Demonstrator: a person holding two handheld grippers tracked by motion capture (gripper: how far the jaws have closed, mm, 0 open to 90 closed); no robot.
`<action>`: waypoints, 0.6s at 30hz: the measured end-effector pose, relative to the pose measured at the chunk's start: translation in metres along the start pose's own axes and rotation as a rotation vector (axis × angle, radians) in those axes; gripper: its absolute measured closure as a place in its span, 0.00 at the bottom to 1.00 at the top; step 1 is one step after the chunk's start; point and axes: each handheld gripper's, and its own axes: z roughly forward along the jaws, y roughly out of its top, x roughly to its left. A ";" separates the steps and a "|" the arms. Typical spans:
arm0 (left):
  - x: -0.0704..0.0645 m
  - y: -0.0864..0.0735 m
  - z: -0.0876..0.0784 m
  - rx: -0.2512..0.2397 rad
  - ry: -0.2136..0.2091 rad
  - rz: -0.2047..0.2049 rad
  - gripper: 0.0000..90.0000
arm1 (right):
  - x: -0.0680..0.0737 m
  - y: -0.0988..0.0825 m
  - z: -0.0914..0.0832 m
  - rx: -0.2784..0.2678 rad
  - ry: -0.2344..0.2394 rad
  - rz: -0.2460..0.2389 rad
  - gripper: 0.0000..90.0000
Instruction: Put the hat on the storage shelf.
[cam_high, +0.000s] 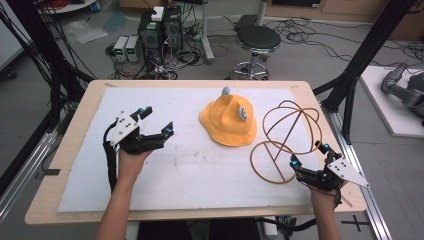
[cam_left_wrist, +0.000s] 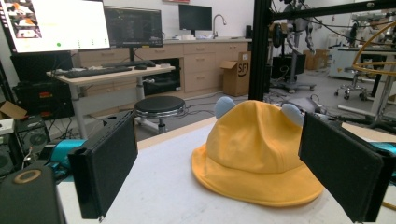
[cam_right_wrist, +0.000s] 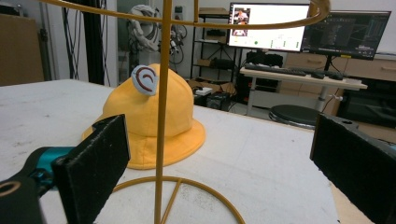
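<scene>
The yellow hat (cam_high: 229, 121) lies crown-up on the white mat (cam_high: 175, 170) that covers the bench (cam_high: 70, 150), a little right of centre. The wire stand (cam_high: 286, 142) is just beside the hat on its right: a ring base flat on the mat, an upright post, and a rounded cage on top.

Left tool (cam_high: 156, 121): held above the mat, well to the left of the hat, jaws spread wide and gripping nothing. In the left gripper view the hat (cam_left_wrist: 254, 151) sits ahead between the two open jaws, apart from both.

Right tool (cam_high: 310, 154): held at the near right edge of the stand's base ring, jaws also wide apart and empty. In the right gripper view the stand's post (cam_right_wrist: 162, 112) rises between the jaws without touching either, and the hat (cam_right_wrist: 149, 116) is behind it.

Progress: the work appears to be at its start. Both tools are lined up on their objects, but no grasp has been made. The hat is not yet lifted and the stand carries nothing. Judging from the layout, what remains is to steady the stand, grip the hat, and set it over the cage.
</scene>
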 end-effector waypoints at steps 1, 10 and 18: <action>-0.001 0.001 0.005 0.016 -0.007 0.005 0.14 | 0.000 0.000 0.000 0.000 0.000 -0.001 0.05; -0.014 0.008 0.045 0.059 -0.034 0.019 0.14 | -0.001 -0.001 -0.002 -0.005 -0.001 0.004 0.05; -0.027 0.010 0.080 0.102 -0.072 0.022 0.13 | 0.001 -0.001 -0.002 -0.007 0.005 -0.001 0.05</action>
